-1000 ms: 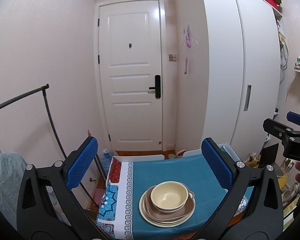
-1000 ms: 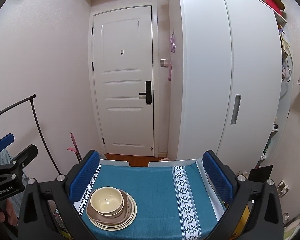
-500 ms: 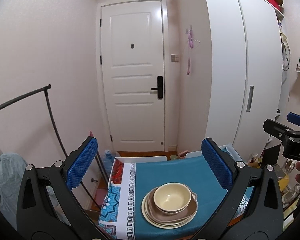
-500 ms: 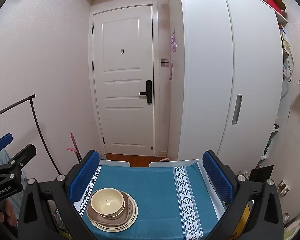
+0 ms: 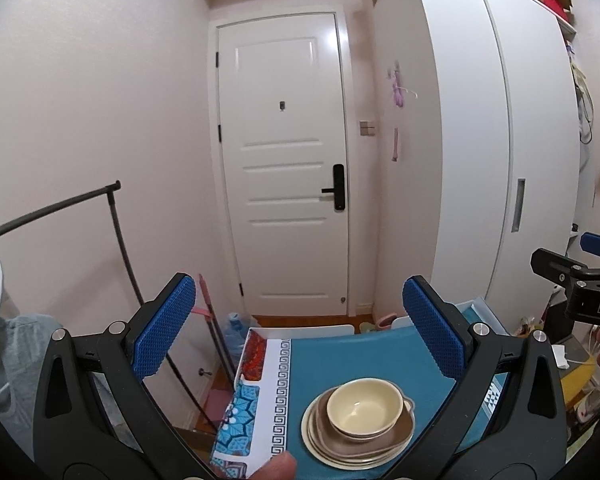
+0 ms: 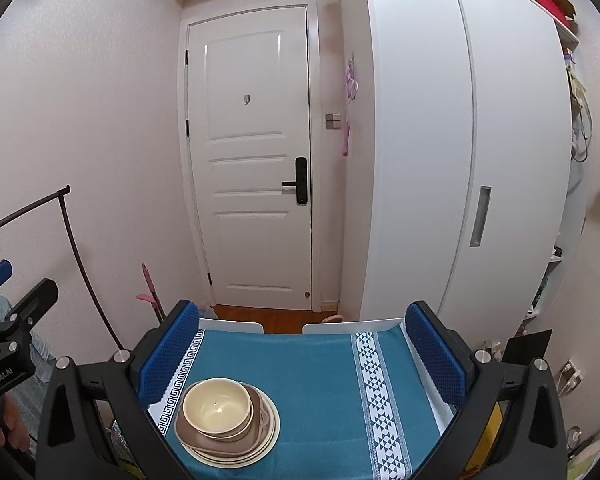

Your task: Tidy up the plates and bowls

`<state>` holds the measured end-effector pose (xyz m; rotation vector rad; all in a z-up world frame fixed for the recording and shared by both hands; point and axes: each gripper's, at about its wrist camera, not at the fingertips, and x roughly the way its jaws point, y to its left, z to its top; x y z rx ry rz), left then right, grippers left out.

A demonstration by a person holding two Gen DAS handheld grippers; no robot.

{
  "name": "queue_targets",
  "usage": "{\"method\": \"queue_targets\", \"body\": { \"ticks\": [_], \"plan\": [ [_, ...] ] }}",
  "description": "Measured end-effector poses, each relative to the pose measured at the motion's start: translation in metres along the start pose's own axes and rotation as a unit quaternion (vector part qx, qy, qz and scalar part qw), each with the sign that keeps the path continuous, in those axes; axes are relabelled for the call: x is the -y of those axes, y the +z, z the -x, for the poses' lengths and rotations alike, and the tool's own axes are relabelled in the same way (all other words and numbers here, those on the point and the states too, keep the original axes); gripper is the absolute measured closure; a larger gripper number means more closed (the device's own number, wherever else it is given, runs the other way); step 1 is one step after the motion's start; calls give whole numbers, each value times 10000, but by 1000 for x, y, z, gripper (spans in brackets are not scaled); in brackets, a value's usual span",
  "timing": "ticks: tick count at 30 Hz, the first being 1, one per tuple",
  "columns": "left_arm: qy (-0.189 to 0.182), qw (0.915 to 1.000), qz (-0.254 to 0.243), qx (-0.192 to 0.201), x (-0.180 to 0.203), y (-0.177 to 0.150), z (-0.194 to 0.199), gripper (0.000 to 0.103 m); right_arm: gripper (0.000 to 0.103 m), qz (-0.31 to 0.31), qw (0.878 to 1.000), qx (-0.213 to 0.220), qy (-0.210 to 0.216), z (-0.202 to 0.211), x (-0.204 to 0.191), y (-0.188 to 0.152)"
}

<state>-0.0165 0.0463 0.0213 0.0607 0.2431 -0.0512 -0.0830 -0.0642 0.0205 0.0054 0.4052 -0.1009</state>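
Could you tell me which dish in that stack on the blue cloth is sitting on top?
The cream bowl is on top, sitting upright and empty; beneath it lie brown dishes and, at the bottom, cream plates.

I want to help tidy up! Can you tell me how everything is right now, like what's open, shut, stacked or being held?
Left gripper: open, holding nothing.
Right gripper: open, holding nothing.
Cream bowl: upright, empty, on top of the stack.
Brown dishes: stacked under the bowl.
Cream plates: at the bottom of the stack, on the tablecloth.
Tablecloth: spread flat.
Door: shut.
Wardrobe: doors shut.
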Motion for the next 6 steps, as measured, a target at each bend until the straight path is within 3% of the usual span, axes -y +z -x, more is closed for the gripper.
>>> {"method": "queue_targets", "body": {
  "ticks": [6],
  "plan": [
    [25, 10000, -31, -14, 0, 0, -10, 0, 0, -13, 10000, -67, 26, -17, 0, 1]
  ]
}}
